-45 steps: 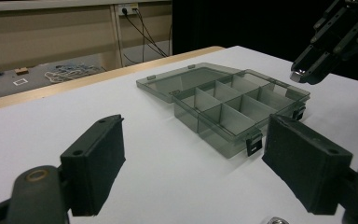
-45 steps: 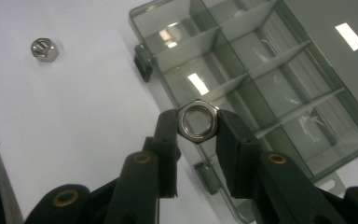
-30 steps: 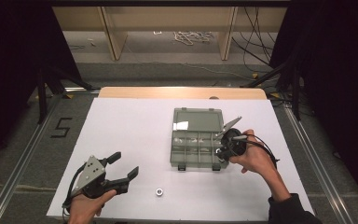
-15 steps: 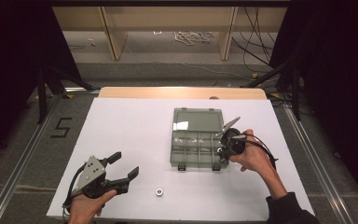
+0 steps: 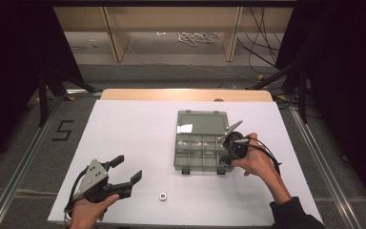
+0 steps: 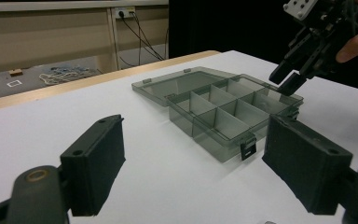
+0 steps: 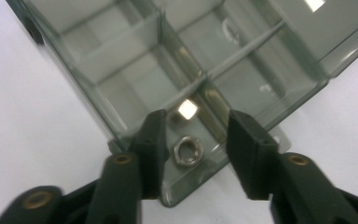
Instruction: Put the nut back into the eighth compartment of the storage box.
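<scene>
A clear grey compartment box (image 5: 202,120) lies open on the white table (image 5: 138,133), its lid folded back. My right gripper (image 5: 227,153) points down over the box's right front corner. Its jaws have just been opening and now stand open. Between them a steel nut (image 7: 188,150) lies loose on the floor of the corner compartment (image 7: 121,79), touching neither pad. A second small bright piece (image 7: 187,110) sits just beyond it. My left gripper (image 5: 128,168) rests open near the table's front left, and another nut (image 5: 162,195) lies to its right.
From the left gripper view, the box (image 6: 219,105) lies ahead between my open jaws, with the right gripper (image 6: 291,79) hovering over its far corner. Wooden shelving (image 5: 119,28) and cables (image 5: 195,37) are on the floor behind the table.
</scene>
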The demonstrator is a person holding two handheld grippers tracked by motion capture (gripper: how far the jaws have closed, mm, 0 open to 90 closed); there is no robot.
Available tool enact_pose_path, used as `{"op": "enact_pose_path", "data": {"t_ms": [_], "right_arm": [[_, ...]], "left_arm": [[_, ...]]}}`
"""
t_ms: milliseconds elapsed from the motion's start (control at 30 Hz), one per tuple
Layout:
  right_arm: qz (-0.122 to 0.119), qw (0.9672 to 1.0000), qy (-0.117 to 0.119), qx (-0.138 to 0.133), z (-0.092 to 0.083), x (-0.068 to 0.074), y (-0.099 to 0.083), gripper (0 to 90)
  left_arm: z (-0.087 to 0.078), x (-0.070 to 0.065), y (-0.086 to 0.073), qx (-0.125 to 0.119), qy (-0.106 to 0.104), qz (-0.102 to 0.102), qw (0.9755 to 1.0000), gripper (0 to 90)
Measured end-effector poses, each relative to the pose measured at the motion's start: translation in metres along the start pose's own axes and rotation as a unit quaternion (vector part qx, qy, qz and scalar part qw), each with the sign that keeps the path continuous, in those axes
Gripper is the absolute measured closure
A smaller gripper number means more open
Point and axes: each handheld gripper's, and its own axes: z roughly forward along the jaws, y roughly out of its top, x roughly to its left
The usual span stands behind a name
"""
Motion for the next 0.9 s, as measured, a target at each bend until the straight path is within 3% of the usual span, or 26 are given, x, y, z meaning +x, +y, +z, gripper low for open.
{"op": "enact_pose_path", "data": {"t_ms": [267,433,633,900], "right_arm": [[-0.046,0.9961,0.039,-0.064,-0.016,0.042,0.024,34.2],[-0.069,0.9907,0.067,-0.096,-0.021,0.066,0.036,30.9],[-0.098,0.9850,0.091,-0.109,-0.020,0.089,0.044,26.1],[-0.138,0.9782,0.111,-0.108,-0.014,0.115,0.051,25.9]], "left_arm": [[-0.002,0.000,0.000,0.000,0.005,-0.001,1.0000,19.5],[-0.001,0.000,0.000,-0.001,0.005,-0.002,1.0000,19.5],[-0.002,0.000,0.000,-0.001,0.006,-0.001,1.0000,19.5],[-0.002,0.001,0.000,-0.001,0.008,0.000,1.0000,19.5]]}}
